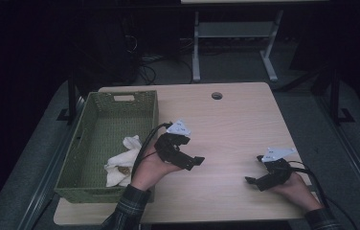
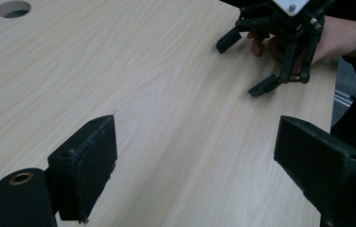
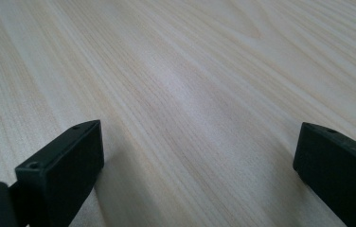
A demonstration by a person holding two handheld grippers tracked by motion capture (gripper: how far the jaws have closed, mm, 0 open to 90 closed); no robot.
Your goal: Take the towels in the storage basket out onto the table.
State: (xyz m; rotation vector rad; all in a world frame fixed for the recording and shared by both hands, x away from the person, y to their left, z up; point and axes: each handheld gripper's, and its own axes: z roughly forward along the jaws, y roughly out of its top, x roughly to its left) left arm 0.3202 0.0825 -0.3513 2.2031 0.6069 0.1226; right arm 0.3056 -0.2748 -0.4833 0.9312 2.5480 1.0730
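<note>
Overhead, a person at a pale wooden table (image 1: 226, 124) holds the left gripper (image 1: 187, 160) just right of a green woven basket (image 1: 92, 143), the right gripper (image 1: 257, 181) resting low near the table's front right corner. Both are empty. A crumpled white cloth (image 1: 120, 165) lies in the basket's near right corner, against the wall beside the left hand (image 1: 149, 167); something brownish seems to sit in its folds, though the dim frame leaves that unsure. The cloth looks soft, light and limp, likely to sag and drag; a pinch on a raised fold near its top should lift it clear of the wicker rim.

From the left gripper view, its jaws stand wide apart over bare wood, the right gripper (image 2: 247, 66) opposite with jaws also spread, and a round cable hole (image 2: 13, 8) far off.

From the right gripper view, the jaws gape wide above open tabletop (image 3: 181, 94).

Room between the grippers is broad and unobstructed; the basket wall and the table's front edge are the limits to mind.
</note>
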